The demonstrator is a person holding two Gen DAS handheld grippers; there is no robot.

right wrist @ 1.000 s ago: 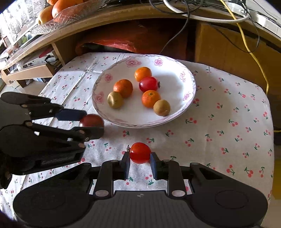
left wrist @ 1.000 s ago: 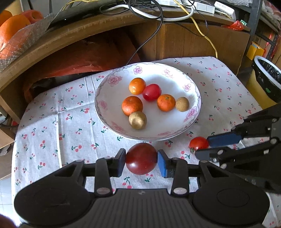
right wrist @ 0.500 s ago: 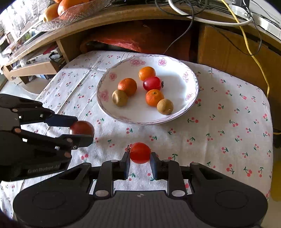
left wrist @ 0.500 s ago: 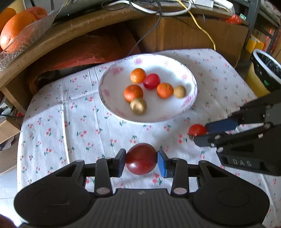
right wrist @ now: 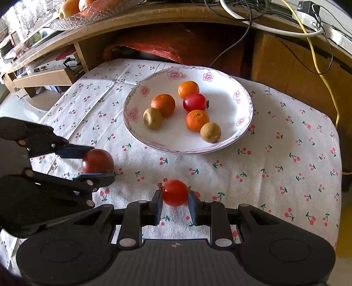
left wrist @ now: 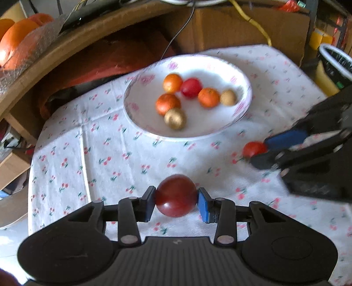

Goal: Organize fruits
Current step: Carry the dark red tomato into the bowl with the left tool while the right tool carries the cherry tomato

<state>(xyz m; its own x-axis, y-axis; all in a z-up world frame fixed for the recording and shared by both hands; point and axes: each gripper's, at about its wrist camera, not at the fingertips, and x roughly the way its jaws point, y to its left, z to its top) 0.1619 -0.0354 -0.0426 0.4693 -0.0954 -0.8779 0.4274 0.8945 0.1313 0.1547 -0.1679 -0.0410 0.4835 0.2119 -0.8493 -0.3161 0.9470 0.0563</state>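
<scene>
Left wrist view motion-blurred throughout; right wrist view sharp. Strong daylight glare on the white cherry-print cloth (right wrist: pixel 275 158) and the white flower-rimmed ceramic plate (right wrist: pixel 220 74). Fisheye bends edges; corners vignette dark.

This looks like a lived-in home room. A cherry-print cloth (right wrist: pixel 275 154) covers the small desk ahead of the claws, with a flowered china bowl (right wrist: pixel 244 94) of fruit on it. Beyond stands a wooden shelf (right wrist: pixel 136 19) carrying a glass fruit dish (right wrist: pixel 88 13) and loose cables (right wrist: pixel 312 50). Cardboard boxes (left wrist: pixel 253 28) and a lined waste bin (left wrist: pixel 336 63) crowd the far right.
</scene>
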